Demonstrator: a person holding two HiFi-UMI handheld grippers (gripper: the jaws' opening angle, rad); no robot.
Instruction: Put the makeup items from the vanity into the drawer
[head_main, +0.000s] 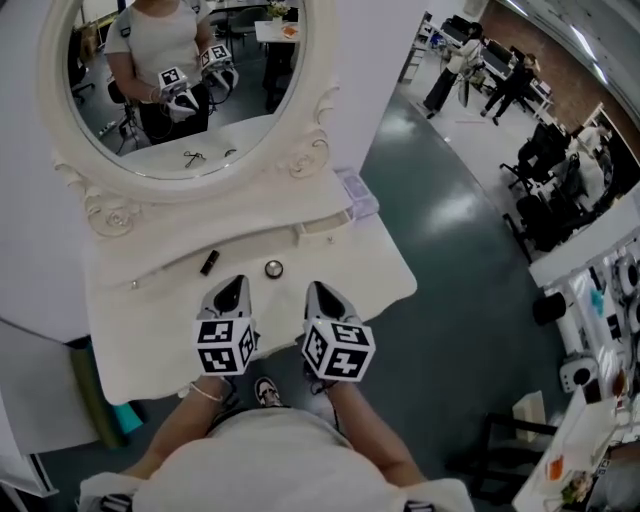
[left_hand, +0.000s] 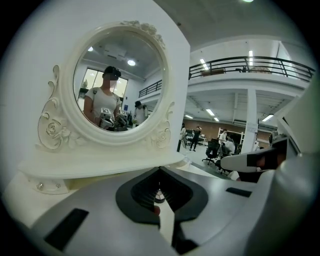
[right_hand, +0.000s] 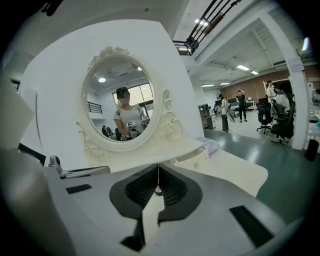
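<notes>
On the cream-white vanity tabletop (head_main: 380, 270), below the oval mirror (head_main: 190, 80), two makeup items lay out in the open. One was a short black tube (head_main: 209, 262), the other a small round silver-rimmed pot (head_main: 274, 269). Neither was yet in the little cream drawer (head_main: 328, 228) under the mirror shelf, which looked pulled out a little.

The left gripper (head_main: 235, 285) and the right gripper (head_main: 318, 291) hovered side by side over the near edge, both pointing toward the mirror. In each gripper view the dark fingers (left_hand: 140, 192) met at their tips, pressed together and pinching nothing.

The round pot lay just ahead of the fingers, in the gap between the two grippers and about as near to one as to the other. The black tube lay ahead and to the left of the left gripper, its long axis slanting away toward the mirror, so the left hand seemed better placed for it. The drawer sat beyond the right gripper, ahead and slightly right. The fingers would probably have to spread before either item could be taken.
</notes>
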